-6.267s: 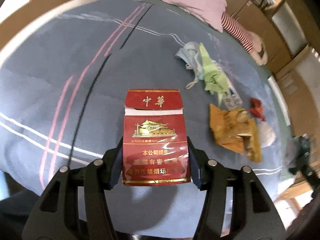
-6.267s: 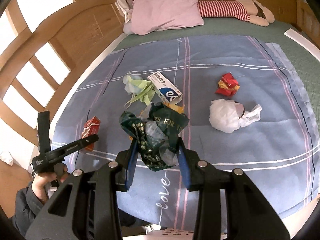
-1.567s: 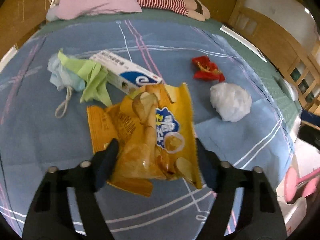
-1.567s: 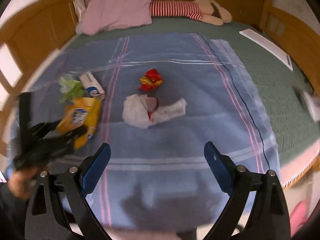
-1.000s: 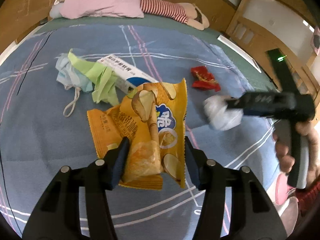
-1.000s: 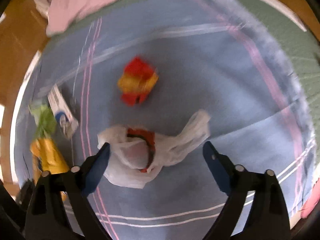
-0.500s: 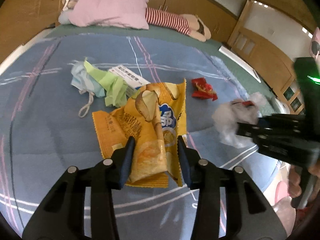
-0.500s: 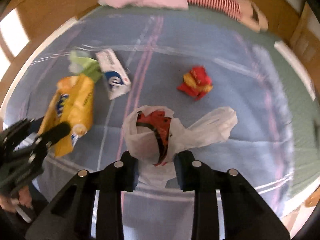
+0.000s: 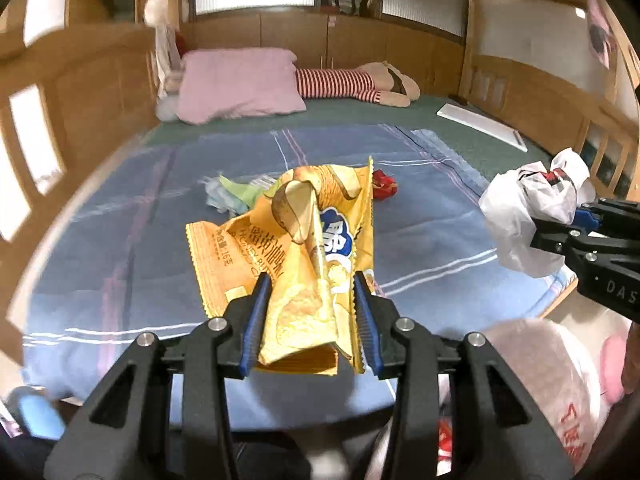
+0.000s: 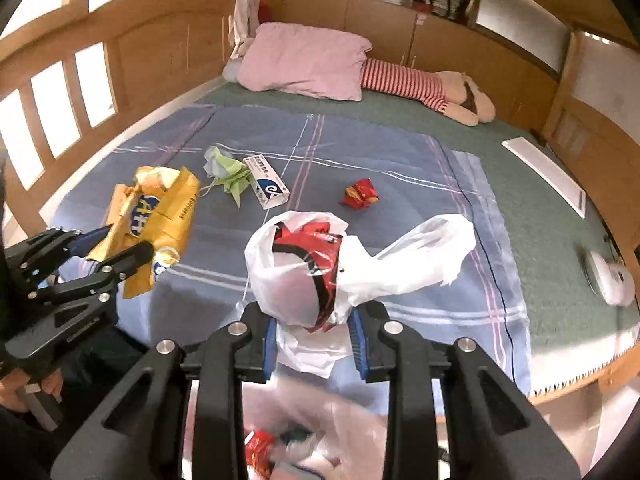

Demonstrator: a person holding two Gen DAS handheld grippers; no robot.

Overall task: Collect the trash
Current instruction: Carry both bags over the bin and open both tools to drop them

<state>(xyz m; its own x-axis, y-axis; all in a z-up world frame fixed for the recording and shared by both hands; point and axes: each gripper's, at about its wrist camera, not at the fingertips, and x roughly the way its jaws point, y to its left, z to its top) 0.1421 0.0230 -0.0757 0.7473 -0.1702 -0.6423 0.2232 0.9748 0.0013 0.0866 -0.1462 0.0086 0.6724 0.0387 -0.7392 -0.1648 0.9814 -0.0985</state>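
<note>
My left gripper is shut on a crumpled yellow chip bag, lifted clear of the blue bedspread. The same chip bag shows at the left of the right wrist view, in the left gripper. My right gripper is shut on a white plastic bag with a red wrapper inside, also held in the air. That white bag and the right gripper appear at the right edge of the left wrist view. Below both grippers lies a pale bin bag holding trash.
Still on the bedspread: a red wrapper, a white and blue box, and a green and light blue wad. A pink pillow and striped plush toy lie at the head. Wooden rails border the bed.
Both grippers rose and drew back from the bed toward its foot, carrying the chip bag and the white bag. A second ago the right jaws stood wide around the white bag; now they grip it.
</note>
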